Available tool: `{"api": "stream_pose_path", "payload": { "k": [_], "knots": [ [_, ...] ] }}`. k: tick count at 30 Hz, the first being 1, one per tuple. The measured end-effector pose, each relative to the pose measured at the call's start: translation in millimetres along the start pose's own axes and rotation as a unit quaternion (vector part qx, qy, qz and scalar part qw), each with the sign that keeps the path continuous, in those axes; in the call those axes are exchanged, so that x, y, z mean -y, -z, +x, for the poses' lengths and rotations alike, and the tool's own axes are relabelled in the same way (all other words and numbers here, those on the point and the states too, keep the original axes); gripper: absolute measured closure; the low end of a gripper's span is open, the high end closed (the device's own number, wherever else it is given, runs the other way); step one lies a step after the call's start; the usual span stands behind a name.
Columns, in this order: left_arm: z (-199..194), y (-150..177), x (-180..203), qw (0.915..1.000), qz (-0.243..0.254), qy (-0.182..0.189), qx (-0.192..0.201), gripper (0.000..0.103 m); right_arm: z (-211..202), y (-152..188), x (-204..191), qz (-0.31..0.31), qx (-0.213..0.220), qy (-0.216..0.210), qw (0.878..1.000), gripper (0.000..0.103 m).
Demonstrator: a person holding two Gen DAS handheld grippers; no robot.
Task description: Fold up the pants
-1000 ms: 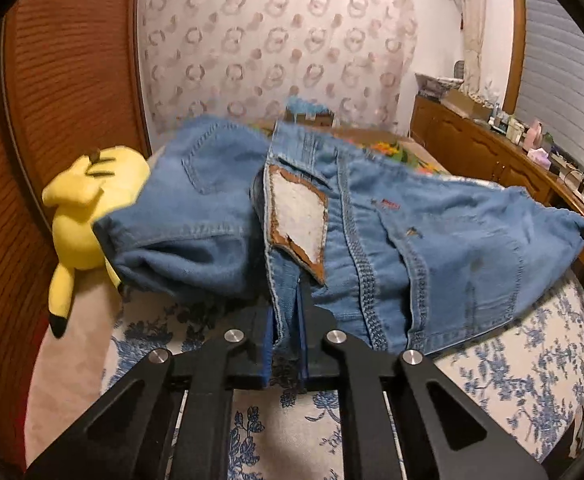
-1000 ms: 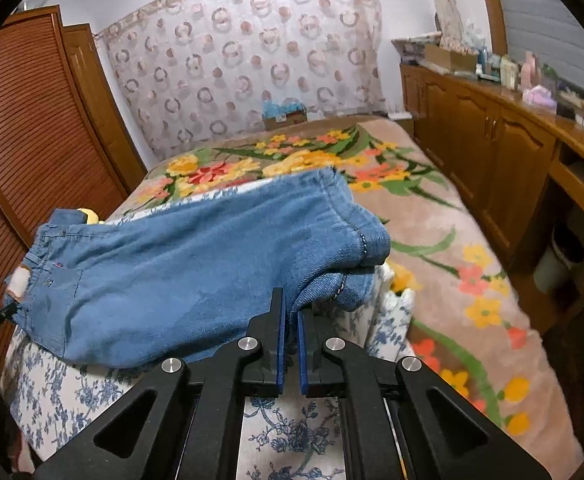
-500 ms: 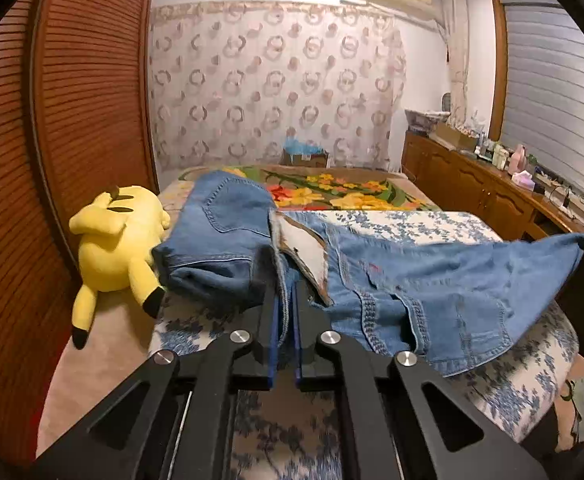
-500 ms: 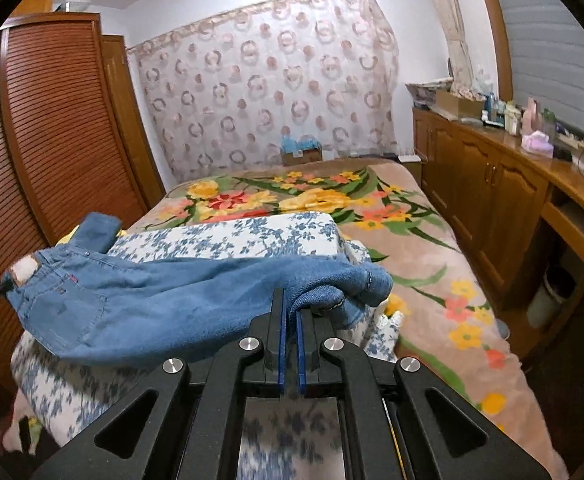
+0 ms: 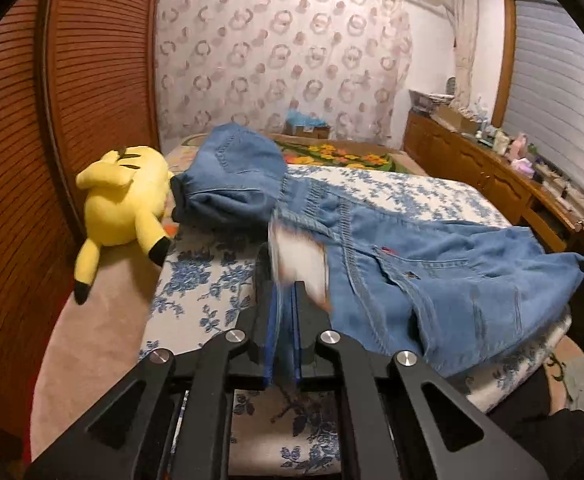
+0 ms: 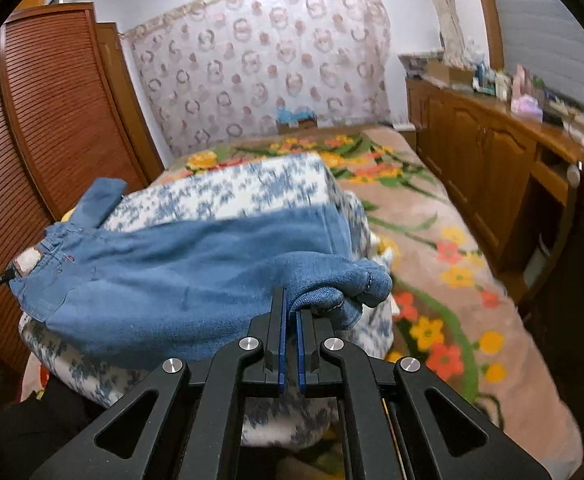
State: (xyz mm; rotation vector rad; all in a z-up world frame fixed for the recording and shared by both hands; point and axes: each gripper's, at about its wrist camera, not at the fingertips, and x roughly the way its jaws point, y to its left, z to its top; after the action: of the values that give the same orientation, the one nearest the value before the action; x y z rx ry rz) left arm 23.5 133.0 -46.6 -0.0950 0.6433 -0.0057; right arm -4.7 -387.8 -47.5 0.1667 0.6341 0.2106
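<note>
A: Where are the blue denim pants (image 5: 431, 276) lying?
B: They are stretching along the near edge of the blue-flowered white cushion (image 5: 403, 192), one leg bunching by the yellow plush toy (image 5: 124, 196).
A: And the grippers?
B: The left gripper (image 5: 284, 300) is pinching the waistband; the right gripper (image 6: 290, 308) is pinching the hem.

Home bedroom.
Ahead of the fingers: bed (image 5: 411, 196) in blue-flowered cover, yellow plush (image 5: 122, 196) left of them, louvered wardrobe (image 5: 92, 80) beyond it, patterned curtain (image 5: 284, 60) at the far wall, cluttered wooden cabinets (image 6: 491, 168) to the right.
</note>
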Motion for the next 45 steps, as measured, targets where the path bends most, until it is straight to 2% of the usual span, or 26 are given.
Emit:
{"api": "stream_pose_path", "payload": {
  "k": [1,2,4,6,7,9,12,14,21,26,28,38,45],
  "knots": [
    [0,0,2,1.0,0.001,0.001,-0.001,0.096,2,1,1,0.002,-0.003,-0.001,1.0,0.1],
    [-1,-2,4,1.0,0.002,0.002,0.001,0.092,3,1,1,0.003,-0.006,-0.003,1.0,0.1],
    [-2,-4,10,0.9999,0.009,0.006,0.004,0.076,2,-1,-3,-0.002,-0.009,0.0,1.0,0.1],
    [-2,-5,15,0.9998,0.015,0.009,0.005,0.054,3,-6,-2,0.0,-0.012,-0.002,1.0,0.099],
    [-2,-6,19,0.9997,0.018,0.012,0.008,0.052,3,-7,-2,0.0,-0.014,-0.002,1.0,0.099],
    [1,-7,25,0.9996,0.023,0.018,0.006,0.04,0,-3,-4,0.0,-0.017,0.002,1.0,0.095],
    [7,-8,36,0.999,0.032,0.031,0.001,0.031,-10,5,-7,-0.008,-0.02,0.011,1.0,0.095],
    [12,-9,45,0.9985,0.038,0.04,-0.001,0.028,-15,6,-9,-0.016,-0.02,0.017,1.0,0.095],
    [28,-12,82,0.9957,0.068,0.061,-0.014,0.028,-32,7,0,-0.022,0.002,0.04,0.999,0.092],
    [33,-14,106,0.9934,0.087,0.073,-0.017,0.028,-36,10,5,-0.01,0.016,0.048,0.999,0.068],
    [34,-15,112,0.9927,0.093,0.075,-0.018,0.028,-32,13,4,-0.008,0.014,0.05,0.999,0.065],
    [51,-5,136,0.9893,0.104,0.095,-0.039,0.028,-13,13,12,0.013,-0.009,0.055,0.998,0.064],
    [73,10,141,0.9877,0.095,0.1,-0.074,0.026,-4,16,24,0.023,-0.029,0.051,0.998,0.063]
  ]
}}
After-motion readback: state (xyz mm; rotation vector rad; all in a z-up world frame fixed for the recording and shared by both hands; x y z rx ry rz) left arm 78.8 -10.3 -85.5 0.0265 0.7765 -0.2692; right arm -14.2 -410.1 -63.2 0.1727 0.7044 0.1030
